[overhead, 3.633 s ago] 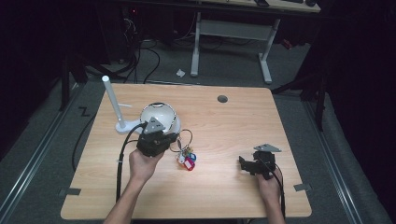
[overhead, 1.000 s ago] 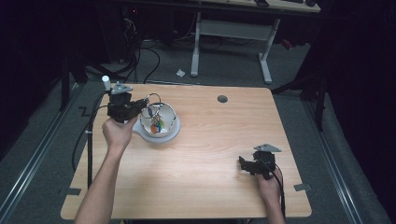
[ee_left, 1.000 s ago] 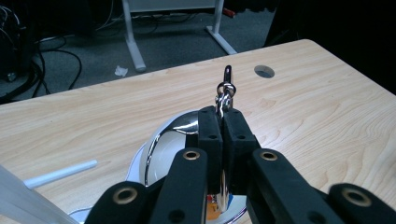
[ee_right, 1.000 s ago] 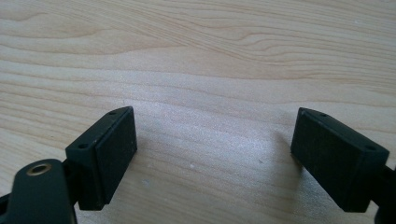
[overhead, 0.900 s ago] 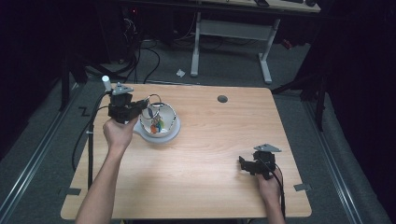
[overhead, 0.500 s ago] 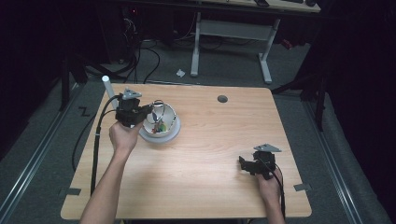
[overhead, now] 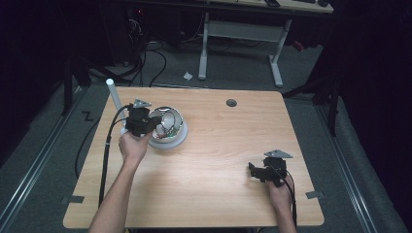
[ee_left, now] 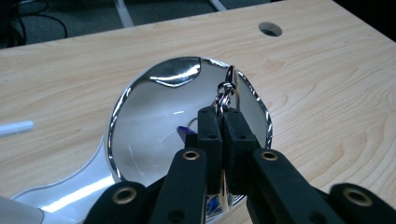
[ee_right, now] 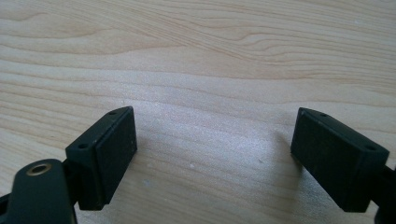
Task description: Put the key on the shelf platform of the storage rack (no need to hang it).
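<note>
Between the jaws of the left gripper (ee_left: 222, 135), a metal key ring (ee_left: 227, 91) is pinched tight, jaws nearly together on the thin wire. The ring sticks up past the jaw tips; a blue piece (ee_left: 187, 134) hangs below them, so the bunch is probably held from the top to let the rest dangle. Directly beneath and ahead of this gripper sits a shiny bowl (ee_left: 154, 126), mouth up, on a white base. Judgement: the gripper hovers over the bowl's near rim in order to lower or lift the bunch there; I cannot tell which, nor whether the keys touch the bowl's inner wall.

To the outer side of the left gripper (overhead: 140, 120), in the high view, a white post (overhead: 113, 94) stands tilted beside the bowl (overhead: 167, 127).

The right gripper (ee_right: 212, 140) has its jaws spread wide with nothing between them, only bare wooden surface (ee_right: 210, 56) under and ahead. It lies low at the near right part of the surface (overhead: 218, 160), well apart from the bowl, apparently parked.

Count: grippers 2; bowl 1; key bunch 1 (individual keys too hidden to count); white post 1; round hole (overhead: 231, 103) in the surface 1, far beyond the left gripper.
</note>
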The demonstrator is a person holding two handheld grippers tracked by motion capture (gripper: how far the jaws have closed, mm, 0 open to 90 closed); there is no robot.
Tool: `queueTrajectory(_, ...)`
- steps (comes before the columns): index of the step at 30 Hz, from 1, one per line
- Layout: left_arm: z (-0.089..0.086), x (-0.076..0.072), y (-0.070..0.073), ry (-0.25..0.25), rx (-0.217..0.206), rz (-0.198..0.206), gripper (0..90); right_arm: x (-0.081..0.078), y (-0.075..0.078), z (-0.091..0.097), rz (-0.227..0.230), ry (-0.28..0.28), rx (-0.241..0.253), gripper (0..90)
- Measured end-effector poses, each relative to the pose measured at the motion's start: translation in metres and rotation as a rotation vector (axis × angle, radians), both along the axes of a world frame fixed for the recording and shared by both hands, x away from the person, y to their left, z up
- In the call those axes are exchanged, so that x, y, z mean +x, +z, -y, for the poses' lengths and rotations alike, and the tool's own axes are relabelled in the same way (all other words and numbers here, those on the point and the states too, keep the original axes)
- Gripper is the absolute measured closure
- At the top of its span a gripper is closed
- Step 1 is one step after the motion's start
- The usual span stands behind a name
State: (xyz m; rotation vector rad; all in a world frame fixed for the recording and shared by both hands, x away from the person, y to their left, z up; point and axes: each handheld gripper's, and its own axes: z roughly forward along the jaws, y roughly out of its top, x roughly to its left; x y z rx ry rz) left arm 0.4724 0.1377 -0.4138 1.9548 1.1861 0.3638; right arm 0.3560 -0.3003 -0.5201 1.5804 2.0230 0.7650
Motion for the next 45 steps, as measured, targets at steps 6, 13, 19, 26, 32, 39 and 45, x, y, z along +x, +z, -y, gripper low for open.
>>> queueTrajectory(6, 0.003, 0.003, -0.009, 0.000, 0.012, -0.022, 87.1, 0.000, 0.000, 0.000, 0.000, 0.000, 0.000, 14.4)
queueTrajectory(13, 0.005, 0.009, -0.016, 0.012, 0.022, -0.041, 86.9, 0.000, 0.000, 0.000, 0.000, 0.000, 0.000, 14.4)
queueTrajectory(19, 0.004, 0.012, -0.020, 0.027, 0.041, -0.049, 86.1, 0.000, 0.000, 0.000, 0.000, 0.000, 0.000, 14.4)
queueTrajectory(26, 0.002, 0.014, -0.023, 0.040, 0.074, -0.048, 82.7, 0.000, 0.000, 0.000, 0.000, 0.000, 0.000, 14.4)
queueTrajectory(32, -0.002, 0.012, -0.021, 0.054, 0.085, -0.036, 74.4, 0.000, 0.000, 0.000, 0.000, 0.000, 0.000, 14.4)
queueTrajectory(39, -0.008, 0.004, -0.018, 0.070, 0.084, -0.019, 61.0, 0.000, 0.000, 0.000, 0.000, 0.000, -0.001, 14.4)
queueTrajectory(45, -0.016, -0.008, -0.013, 0.074, 0.073, -0.005, 52.5, 0.000, 0.000, 0.000, 0.000, 0.000, 0.000, 14.4)
